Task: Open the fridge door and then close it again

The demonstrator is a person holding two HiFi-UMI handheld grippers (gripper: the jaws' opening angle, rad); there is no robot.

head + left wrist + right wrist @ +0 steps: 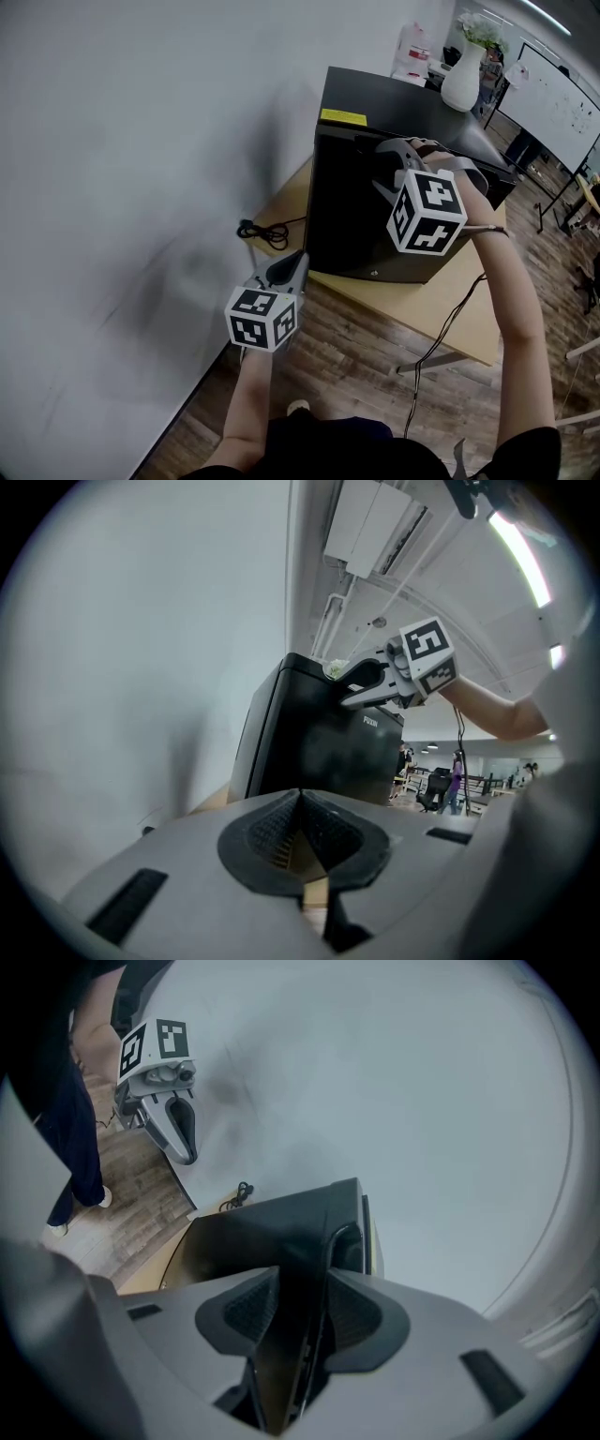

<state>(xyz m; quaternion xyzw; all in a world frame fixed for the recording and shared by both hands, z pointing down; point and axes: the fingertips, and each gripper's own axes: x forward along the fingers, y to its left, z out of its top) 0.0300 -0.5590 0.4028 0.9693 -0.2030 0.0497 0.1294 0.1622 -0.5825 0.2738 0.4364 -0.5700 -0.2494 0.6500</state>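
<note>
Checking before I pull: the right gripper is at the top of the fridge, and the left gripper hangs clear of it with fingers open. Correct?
Not quite. The left gripper has its fingers together and empty, as the left gripper view shows. It does hang clear of the fridge, and the right gripper is at its top.

A compact black fridge [394,108] stands upright on a wooden desk [375,295] near the white wall. It bears a yellow label [342,116] on top, and its door [361,220] is slightly ajar.

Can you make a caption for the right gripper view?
Right gripper grips the top edge of the black fridge door.
</note>
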